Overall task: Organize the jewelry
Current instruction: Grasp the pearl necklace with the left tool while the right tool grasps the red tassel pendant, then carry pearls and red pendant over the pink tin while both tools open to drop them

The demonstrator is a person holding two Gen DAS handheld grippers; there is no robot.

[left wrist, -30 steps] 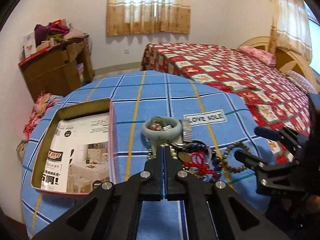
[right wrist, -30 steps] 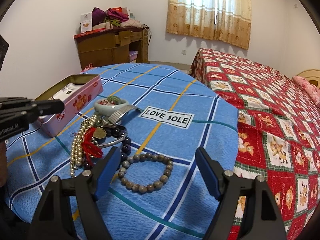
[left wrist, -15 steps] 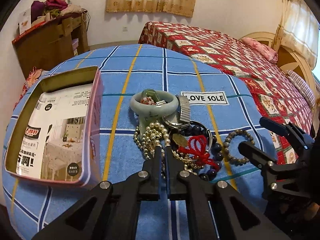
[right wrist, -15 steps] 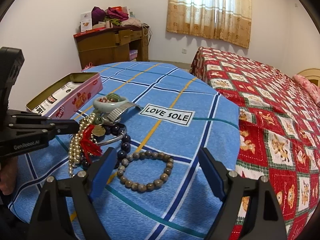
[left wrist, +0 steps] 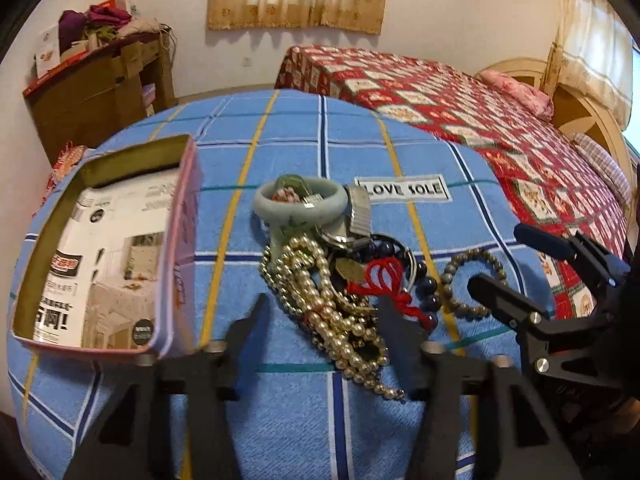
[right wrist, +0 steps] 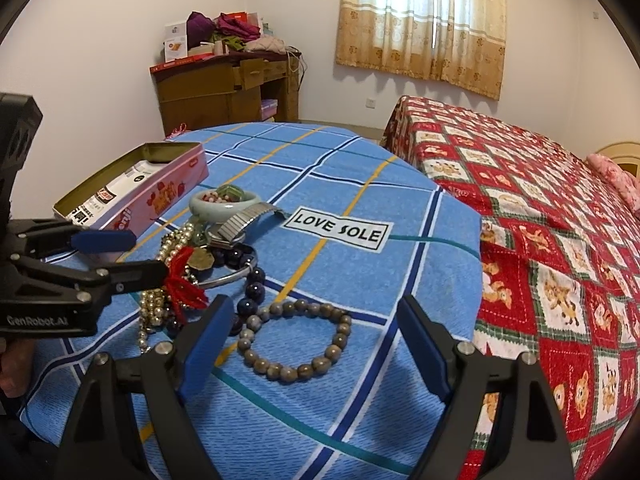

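A heap of jewelry lies on the blue checked tablecloth [left wrist: 288, 140]: a pale jade bangle [left wrist: 300, 202], a pearl necklace [left wrist: 320, 304], a red knotted cord [left wrist: 380, 280], a metal watch band [right wrist: 244, 222] and dark beads [right wrist: 252, 288]. A brown bead bracelet [right wrist: 296, 340] lies apart to the right. My left gripper [left wrist: 324, 316] is open, its fingers either side of the pearls. My right gripper [right wrist: 316, 340] is open and empty, straddling the brown bracelet. An open pink tin [left wrist: 108, 248] with a printed leaflet inside sits to the left.
A "LOVE SOLE" label [right wrist: 338, 230] is sewn on the cloth behind the heap. A bed with a red patchwork quilt [right wrist: 540, 200] stands close on the right. A wooden desk [right wrist: 224, 88] piled with clothes is against the far wall.
My left gripper has opened from shut and now spans the pearl necklace. The right gripper stays open and has shifted slightly over the brown bracelet.
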